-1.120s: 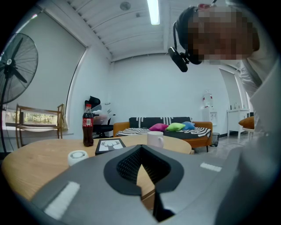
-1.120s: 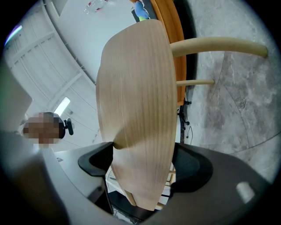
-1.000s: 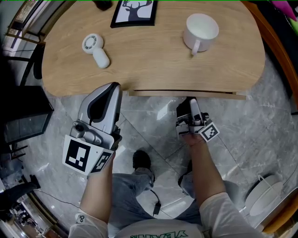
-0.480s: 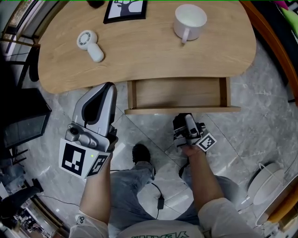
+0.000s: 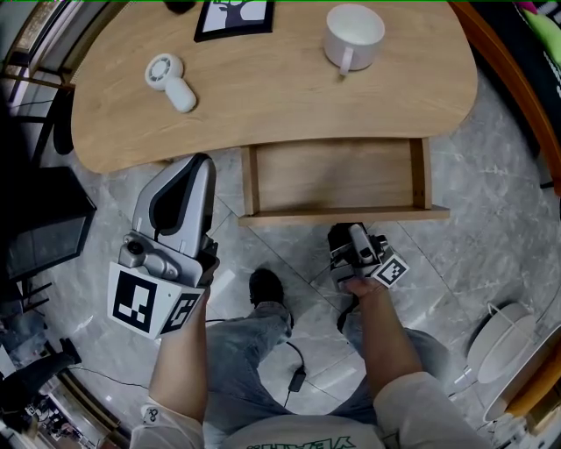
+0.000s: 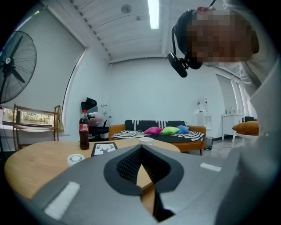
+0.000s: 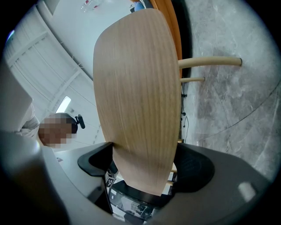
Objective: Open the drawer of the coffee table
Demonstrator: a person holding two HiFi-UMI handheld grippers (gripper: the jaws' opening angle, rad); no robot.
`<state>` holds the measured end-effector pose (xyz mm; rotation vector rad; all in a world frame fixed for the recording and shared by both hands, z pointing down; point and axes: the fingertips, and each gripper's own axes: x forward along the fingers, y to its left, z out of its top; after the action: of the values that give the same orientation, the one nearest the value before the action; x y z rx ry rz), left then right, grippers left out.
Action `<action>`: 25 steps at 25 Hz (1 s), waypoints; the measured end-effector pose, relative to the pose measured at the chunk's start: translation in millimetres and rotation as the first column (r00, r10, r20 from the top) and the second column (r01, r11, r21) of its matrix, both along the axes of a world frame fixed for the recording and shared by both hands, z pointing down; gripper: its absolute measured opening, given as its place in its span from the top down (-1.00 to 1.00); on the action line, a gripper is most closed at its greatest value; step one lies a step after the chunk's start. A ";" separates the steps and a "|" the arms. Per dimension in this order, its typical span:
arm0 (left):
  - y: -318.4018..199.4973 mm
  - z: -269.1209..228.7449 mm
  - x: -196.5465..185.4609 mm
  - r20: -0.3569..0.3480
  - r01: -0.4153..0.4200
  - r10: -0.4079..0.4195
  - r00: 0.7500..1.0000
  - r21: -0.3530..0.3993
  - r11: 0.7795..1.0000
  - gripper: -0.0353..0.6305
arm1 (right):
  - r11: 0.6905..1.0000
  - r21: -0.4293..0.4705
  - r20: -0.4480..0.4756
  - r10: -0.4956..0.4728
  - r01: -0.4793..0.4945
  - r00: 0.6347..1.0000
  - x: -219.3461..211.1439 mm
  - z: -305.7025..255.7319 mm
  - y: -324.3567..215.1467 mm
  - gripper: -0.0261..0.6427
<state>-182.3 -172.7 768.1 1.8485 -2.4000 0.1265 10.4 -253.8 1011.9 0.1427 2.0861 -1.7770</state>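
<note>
Slid further out — rectangular wood-grain drawer (image 5: 333, 175), right gripper (image 5: 351, 237) clamped.

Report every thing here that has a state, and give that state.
drawer, pulled out, nothing inside
right gripper, shut on the drawer's front panel
left gripper, shut, empty
mug, upright, looks empty
handheld fan, lying flat
picture frame, lying flat, face up
cola bottle, upright
</note>
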 end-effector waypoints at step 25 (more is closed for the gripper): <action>-1.7 -77.5 0.2 -0.036 0.020 -0.021 0.999 -0.030 0.999 0.89 | 0.976 -0.085 -0.211 -0.212 0.199 0.954 48.2 -36.0 35.7 -0.20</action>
<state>-182.1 -174.3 690.6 1.7977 -2.3789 0.1256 58.6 -218.0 975.9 0.1580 2.2335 -2.0625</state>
